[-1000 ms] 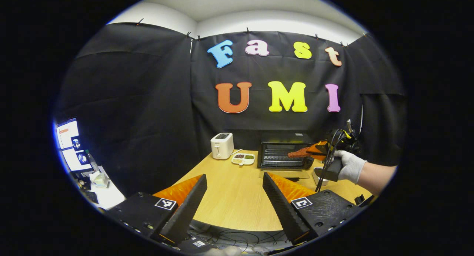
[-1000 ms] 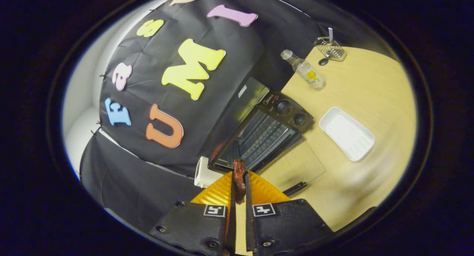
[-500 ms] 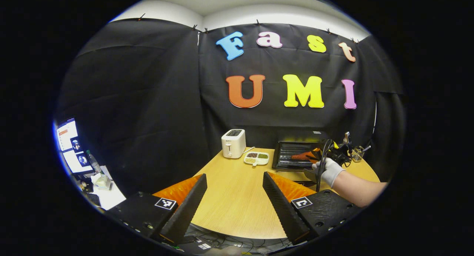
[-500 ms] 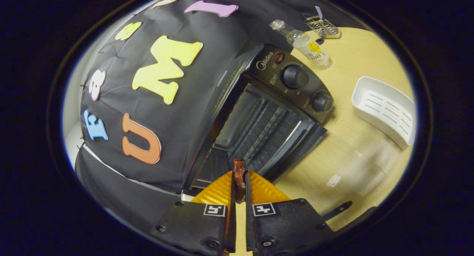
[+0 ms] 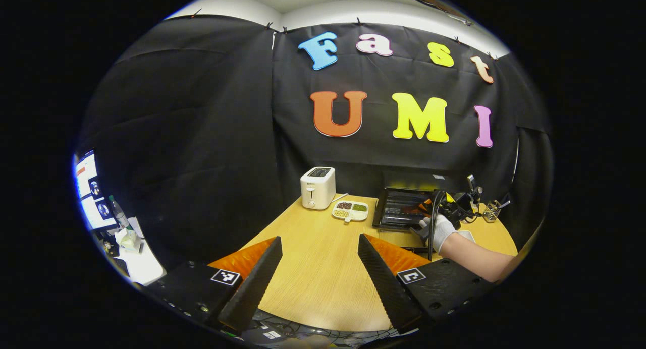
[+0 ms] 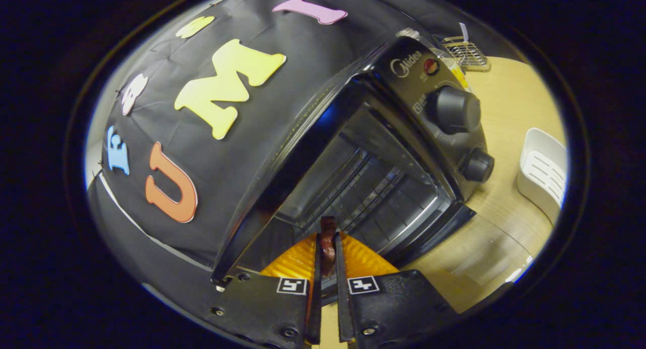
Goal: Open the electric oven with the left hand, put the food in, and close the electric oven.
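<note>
Right gripper (image 6: 327, 248): jaws clamped on a brown food strip (image 6: 327, 238) at the open electric oven (image 6: 383, 152), rack ahead. Left gripper (image 5: 319, 268): jaws apart, holding nothing.

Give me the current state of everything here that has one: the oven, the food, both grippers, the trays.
Electric oven: door open, wire rack bare.
Piece of food: clamped in the right gripper, at the oven mouth.
Right gripper: shut on the food.
Left gripper: open, holding nothing, above the table.
White tray: empty, beside the oven.
Sectioned dish: filled, between toaster and oven.
</note>
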### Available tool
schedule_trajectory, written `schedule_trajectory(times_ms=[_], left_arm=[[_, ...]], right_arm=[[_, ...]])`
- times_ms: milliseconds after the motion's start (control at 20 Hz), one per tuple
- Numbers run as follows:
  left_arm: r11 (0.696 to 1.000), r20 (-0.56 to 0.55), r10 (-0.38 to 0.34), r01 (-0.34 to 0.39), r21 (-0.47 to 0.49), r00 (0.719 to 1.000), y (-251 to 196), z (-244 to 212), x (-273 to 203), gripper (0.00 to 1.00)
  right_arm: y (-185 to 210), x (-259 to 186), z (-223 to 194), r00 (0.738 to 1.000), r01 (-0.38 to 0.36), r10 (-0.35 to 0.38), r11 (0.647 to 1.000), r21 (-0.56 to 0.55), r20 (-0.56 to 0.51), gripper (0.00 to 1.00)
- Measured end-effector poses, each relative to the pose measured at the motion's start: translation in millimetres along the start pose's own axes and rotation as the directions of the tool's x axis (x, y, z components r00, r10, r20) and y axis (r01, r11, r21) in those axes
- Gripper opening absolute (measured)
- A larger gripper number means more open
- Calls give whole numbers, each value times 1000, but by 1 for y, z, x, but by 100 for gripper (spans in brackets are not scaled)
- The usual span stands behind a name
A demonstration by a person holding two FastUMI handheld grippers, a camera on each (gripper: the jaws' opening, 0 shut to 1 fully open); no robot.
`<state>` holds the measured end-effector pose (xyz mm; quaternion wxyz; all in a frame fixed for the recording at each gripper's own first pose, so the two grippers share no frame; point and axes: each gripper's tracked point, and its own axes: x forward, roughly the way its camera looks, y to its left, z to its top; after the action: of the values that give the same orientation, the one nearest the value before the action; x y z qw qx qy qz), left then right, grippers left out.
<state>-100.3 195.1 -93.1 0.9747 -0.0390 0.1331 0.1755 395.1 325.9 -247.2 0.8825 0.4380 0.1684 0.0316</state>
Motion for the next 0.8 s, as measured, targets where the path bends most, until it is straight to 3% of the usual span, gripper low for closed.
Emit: schedule_trajectory(times_ms=[150,200,250,300,350,400,500,700,800], left_arm=[[1000,-4,-16,16,7,1000,-6,-2,3,97],[1000,-5,-15,15,6,1000,-7,-2,3,97],[1000,-4,-15,15,0,1000,-6,-1,3,97],[1000,1,-15,15,-9,1000,-6,-2,1,97],[1000,0,-13,13,-16,1000,-7,-1,0,97],[1000,3,-12,12,-20,1000,-7,-2,-2,97],[1000,6,-7,7,-21,1000,-6,-4,-6,97],[1000,28,10,-9,-17,1000,-2,-1,-22,97],[1000,46,26,-25,-11,999,-1,1,-36,97]], right_arm=[[-7,2,-1,999,38,-38,996,-81,1,21],[-10,2,-4,998,54,-56,992,-116,-15,48],[-13,1,-6,997,67,-72,983,-171,-27,46],[-15,0,-6,996,79,-87,970,-229,-26,61],[-17,-2,-3,995,90,-98,951,-294,-15,64],[-18,-7,-1,993,103,-114,927,-361,-9,77],[-16,-13,2,994,96,-105,883,-460,7,88],[-11,-51,-1,997,55,-77,832,-552,-16,88],[1,-79,-3,998,-32,-15,764,-644,-67,89]])
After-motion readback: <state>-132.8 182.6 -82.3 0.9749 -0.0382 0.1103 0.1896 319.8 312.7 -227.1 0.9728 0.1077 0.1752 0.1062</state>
